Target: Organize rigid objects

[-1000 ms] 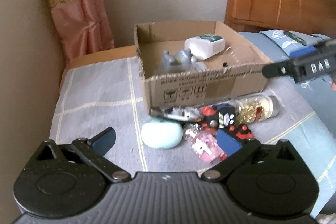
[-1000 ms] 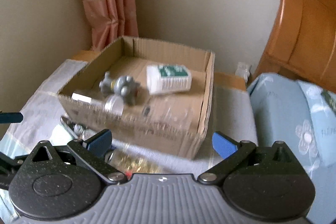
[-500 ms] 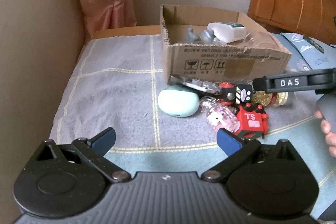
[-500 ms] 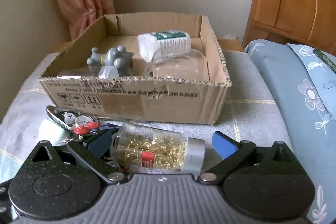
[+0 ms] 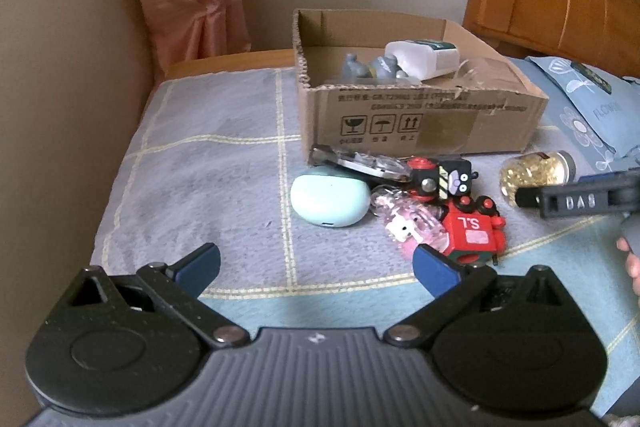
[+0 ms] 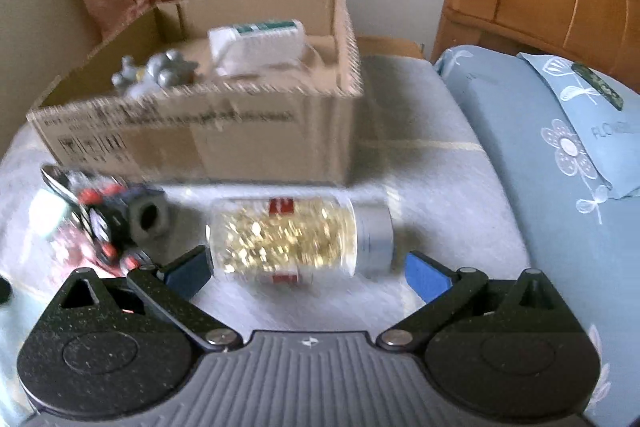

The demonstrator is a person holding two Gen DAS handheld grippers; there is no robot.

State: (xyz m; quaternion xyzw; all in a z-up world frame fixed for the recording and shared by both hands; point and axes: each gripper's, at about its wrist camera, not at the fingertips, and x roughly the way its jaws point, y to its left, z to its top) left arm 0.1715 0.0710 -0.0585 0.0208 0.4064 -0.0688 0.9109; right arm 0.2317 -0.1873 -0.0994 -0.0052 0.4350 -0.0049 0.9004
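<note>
I have my right gripper (image 6: 308,269) spread wide and empty around the jar (image 6: 298,237) lying on the bed just before the box (image 6: 192,131). Glass looks slick, breakable; I'd pinch mid-body. Left gripper (image 5: 316,261) open, empty.

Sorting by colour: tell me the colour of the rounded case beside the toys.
Pale mint green case; it shows best in the left wrist view.

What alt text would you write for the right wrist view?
The open right tool hovers just before a clear jar of gold pins lying on its side on a bed, in front of a cardboard box; the picture is motion-blurred.
</note>
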